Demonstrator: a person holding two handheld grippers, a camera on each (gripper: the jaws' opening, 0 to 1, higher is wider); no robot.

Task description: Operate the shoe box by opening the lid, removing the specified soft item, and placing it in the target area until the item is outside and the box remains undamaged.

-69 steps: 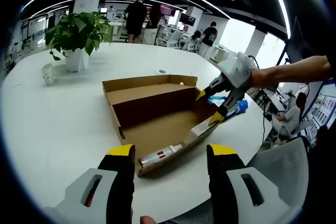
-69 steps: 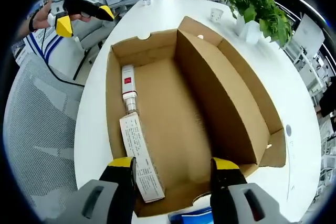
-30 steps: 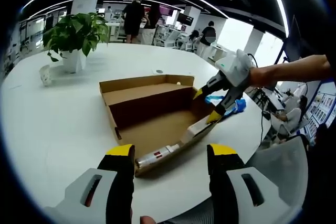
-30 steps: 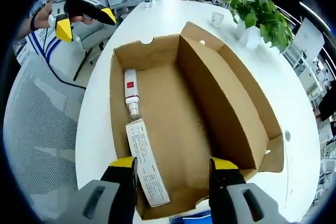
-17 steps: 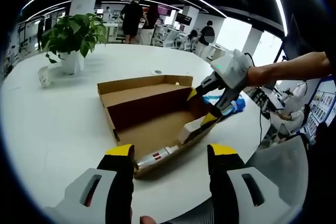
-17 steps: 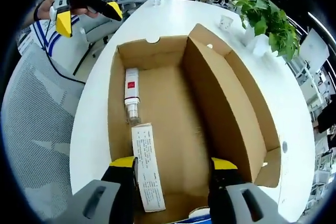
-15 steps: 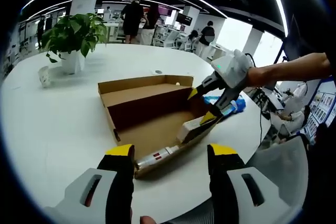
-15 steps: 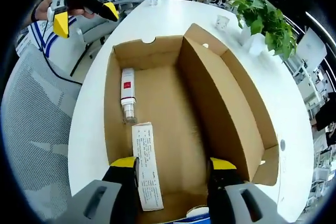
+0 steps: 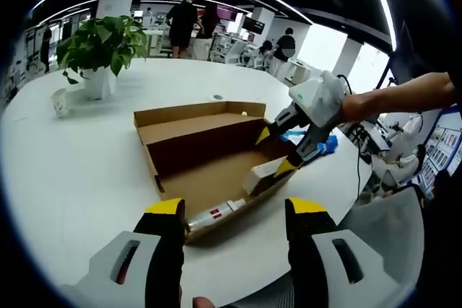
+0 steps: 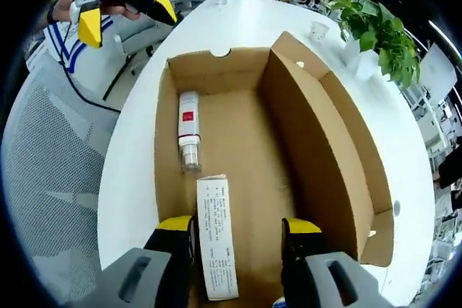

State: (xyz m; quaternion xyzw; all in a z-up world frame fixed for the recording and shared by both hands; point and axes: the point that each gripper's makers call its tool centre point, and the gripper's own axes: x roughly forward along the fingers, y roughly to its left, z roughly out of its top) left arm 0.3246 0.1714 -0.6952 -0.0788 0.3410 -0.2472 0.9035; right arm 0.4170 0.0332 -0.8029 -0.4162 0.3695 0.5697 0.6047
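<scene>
Comparing with earlier frames, we saw right gripper had dipped lower into open brown cardboard shoe box; lid already back, reach under way. Jaws apart, straddling white printed rectangular carton on box floor; white tube beyond. Left gripper apart, hovering outside box's near wall.

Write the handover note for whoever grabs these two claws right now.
Left claw: open, empty, held off the near end of the shoe box.
Right claw: open, jaws straddling the white carton in the box.
A tube lies beyond the carton, along the same wall.
Done: lid open.
Left: grip the item, lift it out, set it on the table.
</scene>
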